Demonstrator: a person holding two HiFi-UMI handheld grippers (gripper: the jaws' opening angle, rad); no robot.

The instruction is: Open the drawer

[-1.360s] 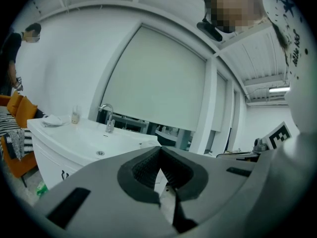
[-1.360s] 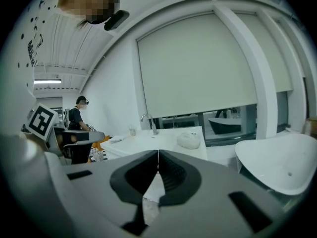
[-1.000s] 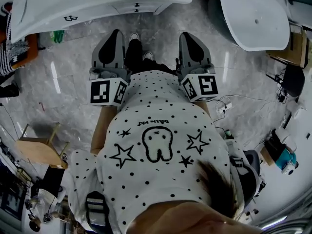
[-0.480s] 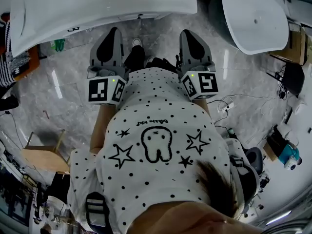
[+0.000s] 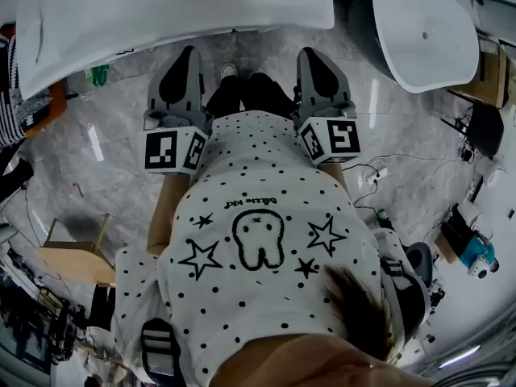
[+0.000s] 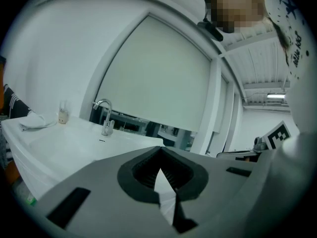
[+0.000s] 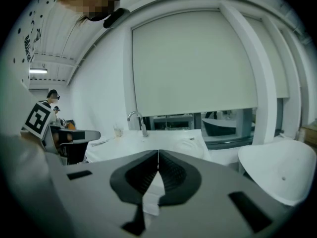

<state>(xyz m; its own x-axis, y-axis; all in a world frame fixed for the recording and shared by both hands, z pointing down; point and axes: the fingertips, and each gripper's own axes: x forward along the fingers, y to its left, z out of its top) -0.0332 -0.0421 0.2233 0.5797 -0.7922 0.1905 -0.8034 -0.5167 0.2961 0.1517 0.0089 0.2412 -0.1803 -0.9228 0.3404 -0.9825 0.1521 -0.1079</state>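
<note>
Nearest us, the left gripper (image 6: 159, 152) and right gripper (image 7: 157, 153), each with fingers pressed together at the tips, holding and touching nothing. Beyond them stands the white vanity (image 5: 161, 14); we cannot make out its drawer.

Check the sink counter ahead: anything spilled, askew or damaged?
Nothing stands out. The white counter shows no spill, the faucet stands upright, and the left gripper and right gripper are shut and empty.
</note>
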